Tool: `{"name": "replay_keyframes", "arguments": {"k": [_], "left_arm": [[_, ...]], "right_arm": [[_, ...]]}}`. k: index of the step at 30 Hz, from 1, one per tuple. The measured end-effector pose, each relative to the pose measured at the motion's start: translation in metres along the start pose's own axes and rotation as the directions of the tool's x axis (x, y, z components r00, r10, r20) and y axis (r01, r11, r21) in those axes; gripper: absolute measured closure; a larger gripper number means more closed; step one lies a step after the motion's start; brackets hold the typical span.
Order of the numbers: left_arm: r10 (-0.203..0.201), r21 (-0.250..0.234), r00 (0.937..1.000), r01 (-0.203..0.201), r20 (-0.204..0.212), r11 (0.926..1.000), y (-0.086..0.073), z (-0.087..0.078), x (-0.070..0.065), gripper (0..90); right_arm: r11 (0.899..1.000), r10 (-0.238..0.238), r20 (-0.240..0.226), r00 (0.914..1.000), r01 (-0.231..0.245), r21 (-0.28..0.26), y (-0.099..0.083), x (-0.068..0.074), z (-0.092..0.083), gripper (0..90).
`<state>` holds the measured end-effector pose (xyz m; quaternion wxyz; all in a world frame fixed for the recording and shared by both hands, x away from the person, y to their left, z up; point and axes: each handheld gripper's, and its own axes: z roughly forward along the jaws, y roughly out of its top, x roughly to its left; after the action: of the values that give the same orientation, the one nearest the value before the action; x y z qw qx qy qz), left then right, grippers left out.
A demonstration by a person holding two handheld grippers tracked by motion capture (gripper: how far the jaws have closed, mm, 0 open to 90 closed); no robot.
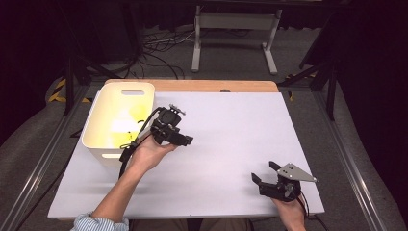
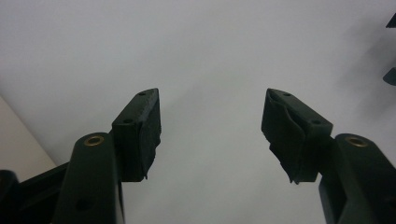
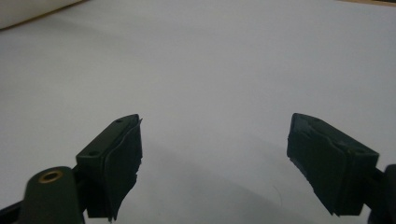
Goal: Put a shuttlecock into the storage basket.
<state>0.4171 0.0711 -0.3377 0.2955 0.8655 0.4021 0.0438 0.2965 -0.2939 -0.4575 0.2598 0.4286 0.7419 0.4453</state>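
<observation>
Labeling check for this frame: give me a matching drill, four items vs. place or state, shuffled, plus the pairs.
Column one:
1. left gripper
2. right gripper
3. white bin
4. wooden strip

Column two:
A. far edge of the table
B. near right corner, jaws open over bare white surface
C. far left of the table, lit yellow inside
D. beside the bin, jaws open, nothing between them

Pairs: 1-D, 2-B, 3-C, 4-A

Bare white table top (image 1: 231, 139) between both hands — sole obstacle the white bin (image 1: 119, 120) at far left
</observation>
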Motion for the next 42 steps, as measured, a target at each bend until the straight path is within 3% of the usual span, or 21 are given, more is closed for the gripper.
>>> {"name": "replay_keyframes", "arguments": {"k": [42], "left_arm": [[0.016,-0.006,0.9998,-0.016,-0.013,0.9999,-0.039,0.016,-0.010,38.6]], "right_arm": [[1.000,0.000,0.000,1.0000,0.000,0.001,0.000,0.000,0.000,18.4]]}}
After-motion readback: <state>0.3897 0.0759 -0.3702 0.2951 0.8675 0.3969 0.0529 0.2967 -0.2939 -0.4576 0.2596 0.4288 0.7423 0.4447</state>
